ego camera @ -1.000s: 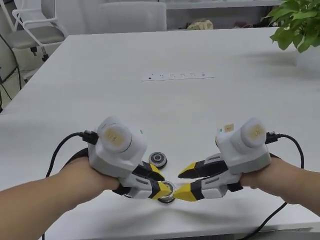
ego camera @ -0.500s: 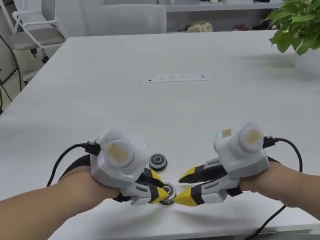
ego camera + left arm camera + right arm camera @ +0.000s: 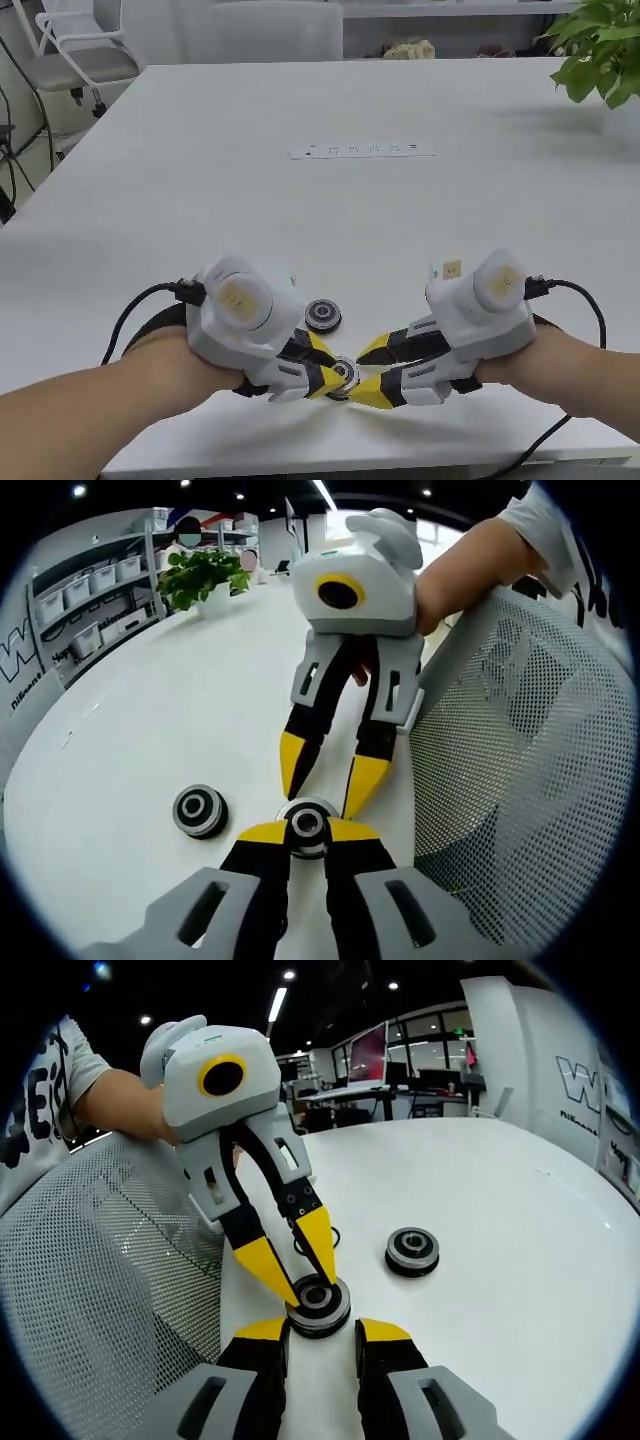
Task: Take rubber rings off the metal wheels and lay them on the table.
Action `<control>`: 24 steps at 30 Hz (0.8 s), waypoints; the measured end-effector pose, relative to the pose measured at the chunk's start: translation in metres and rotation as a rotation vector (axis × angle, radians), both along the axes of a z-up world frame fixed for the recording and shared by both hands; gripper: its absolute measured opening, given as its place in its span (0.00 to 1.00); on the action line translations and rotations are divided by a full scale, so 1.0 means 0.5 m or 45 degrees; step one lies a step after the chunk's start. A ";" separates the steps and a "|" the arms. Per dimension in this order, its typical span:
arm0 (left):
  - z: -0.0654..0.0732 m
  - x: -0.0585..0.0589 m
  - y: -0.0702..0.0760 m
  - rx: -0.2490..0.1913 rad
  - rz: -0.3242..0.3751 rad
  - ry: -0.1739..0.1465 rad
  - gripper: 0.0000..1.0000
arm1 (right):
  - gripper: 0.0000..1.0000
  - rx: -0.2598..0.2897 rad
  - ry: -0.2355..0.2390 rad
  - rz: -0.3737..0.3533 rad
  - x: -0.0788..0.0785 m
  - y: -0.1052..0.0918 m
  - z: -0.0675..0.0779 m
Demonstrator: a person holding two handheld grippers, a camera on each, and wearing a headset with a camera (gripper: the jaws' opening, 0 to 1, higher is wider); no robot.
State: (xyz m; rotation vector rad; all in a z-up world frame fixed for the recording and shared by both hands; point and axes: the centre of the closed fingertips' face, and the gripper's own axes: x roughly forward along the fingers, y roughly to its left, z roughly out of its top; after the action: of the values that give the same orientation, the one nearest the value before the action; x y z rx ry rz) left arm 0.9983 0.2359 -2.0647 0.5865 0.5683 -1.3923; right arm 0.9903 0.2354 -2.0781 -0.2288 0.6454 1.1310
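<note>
Right tool (image 3: pixel 360 372) nearer; left tool (image 3: pixel 328 368) grips near wheel (image 3: pixel 343 373) | wheels (image 3: pixel 322 314): 2

Tabletop (image 3: pixel 400 230): plain white.
Left hand-held gripper (image 3: pixel 306 832), right hand-held gripper (image 3: pixel 325 1332): white-grey bodies, black jaws, yellow tips.
Wheel (image 3: pixel 319 1303), other wheel (image 3: pixel 412 1250): black ring, silver metal, dark hub.
Cables (image 3: pixel 135 305): black.
Plant (image 3: pixel 600 50): green.
Chair (image 3: pixel 520 740): pale grey mesh, fine dotted pattern.
</note>
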 end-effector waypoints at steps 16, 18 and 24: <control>0.001 0.003 -0.003 -0.008 0.006 -0.006 0.07 | 0.18 -0.067 -0.050 0.041 0.001 -0.002 -0.009; 0.001 0.002 -0.003 -0.009 0.005 -0.005 0.07 | 0.17 -0.072 -0.051 0.041 0.001 -0.003 -0.009; 0.001 0.002 -0.003 -0.011 0.003 -0.007 0.07 | 0.12 -0.083 -0.037 0.032 -0.002 -0.010 -0.010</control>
State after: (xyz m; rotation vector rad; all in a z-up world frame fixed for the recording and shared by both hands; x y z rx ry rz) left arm 0.9995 0.2346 -2.0643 0.5825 0.5584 -1.3898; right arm 0.9895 0.2302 -2.0833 -0.3089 0.6557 1.1296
